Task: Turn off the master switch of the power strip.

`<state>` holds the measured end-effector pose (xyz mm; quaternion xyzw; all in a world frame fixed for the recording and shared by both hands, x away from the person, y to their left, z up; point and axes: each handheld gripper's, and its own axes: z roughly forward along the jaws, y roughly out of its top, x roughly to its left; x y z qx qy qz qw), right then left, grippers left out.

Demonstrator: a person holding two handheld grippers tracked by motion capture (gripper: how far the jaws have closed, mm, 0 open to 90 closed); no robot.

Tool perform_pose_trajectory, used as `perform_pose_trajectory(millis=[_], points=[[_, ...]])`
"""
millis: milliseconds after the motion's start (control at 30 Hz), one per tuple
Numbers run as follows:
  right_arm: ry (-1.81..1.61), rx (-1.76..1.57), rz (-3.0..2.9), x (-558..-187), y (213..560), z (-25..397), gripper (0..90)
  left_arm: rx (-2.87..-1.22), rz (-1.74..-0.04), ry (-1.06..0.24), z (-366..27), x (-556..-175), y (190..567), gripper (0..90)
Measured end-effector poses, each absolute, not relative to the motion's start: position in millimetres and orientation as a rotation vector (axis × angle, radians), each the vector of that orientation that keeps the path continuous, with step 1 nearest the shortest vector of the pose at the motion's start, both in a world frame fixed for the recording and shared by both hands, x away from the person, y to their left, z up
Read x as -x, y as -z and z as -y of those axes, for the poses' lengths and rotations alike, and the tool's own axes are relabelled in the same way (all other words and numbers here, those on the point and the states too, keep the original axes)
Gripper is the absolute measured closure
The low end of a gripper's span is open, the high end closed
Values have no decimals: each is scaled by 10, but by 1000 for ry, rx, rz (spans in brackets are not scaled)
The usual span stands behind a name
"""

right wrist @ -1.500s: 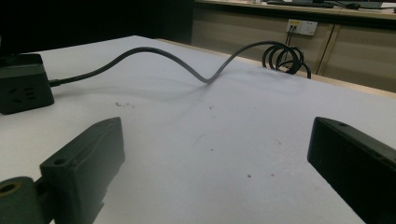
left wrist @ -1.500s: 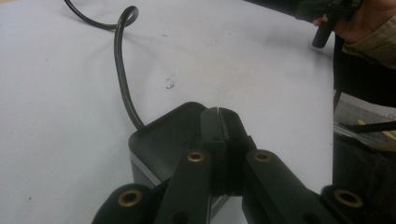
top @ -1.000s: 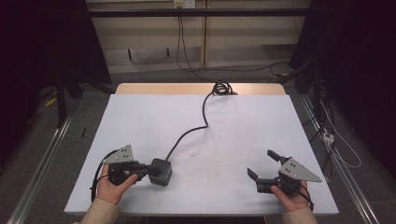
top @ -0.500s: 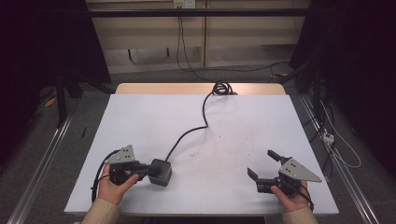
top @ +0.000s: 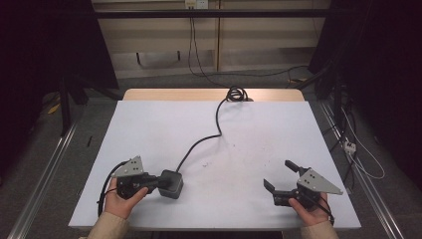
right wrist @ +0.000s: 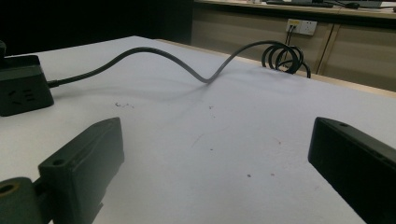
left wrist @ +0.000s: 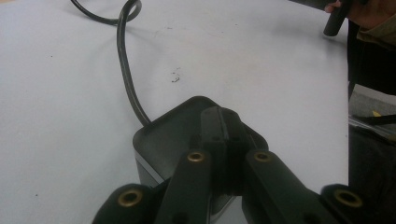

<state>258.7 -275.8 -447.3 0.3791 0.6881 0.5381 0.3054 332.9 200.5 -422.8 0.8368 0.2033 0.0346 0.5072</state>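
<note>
A black power cube point(top: 172, 183) lies near the front left of the white table point(top: 263, 124). Its black cable point(top: 217, 117) curves away to a coil point(top: 235, 93) at the far edge. My left gripper point(top: 158, 182) is shut, its joined jaw tips resting against the cube's top point(left wrist: 163, 140); nothing shows between the jaws in the left gripper view point(left wrist: 223, 122). My right gripper point(top: 277, 173) is held open at the front right, a little above the table, with nothing between its jaws point(right wrist: 215, 154). From there the cube point(right wrist: 23, 88) sits far left, and the cable point(right wrist: 187, 65) arcs across.
Behind the table stands a low wooden cabinet wall with a wall socket point(right wrist: 301, 26) and hanging wires point(top: 191, 45). Loose cables point(top: 358, 149) lie on the floor to the right. Small dark specks point(top: 205, 163) mark the tabletop's middle.
</note>
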Motion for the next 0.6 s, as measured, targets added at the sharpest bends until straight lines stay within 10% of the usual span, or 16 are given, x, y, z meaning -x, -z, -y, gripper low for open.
perform_pose_trajectory(millis=[600], points=[[-1420,-998,-1824,-2590,4473,2756,33,-2008,-492,-86,-2008,-3322,4240,900]])
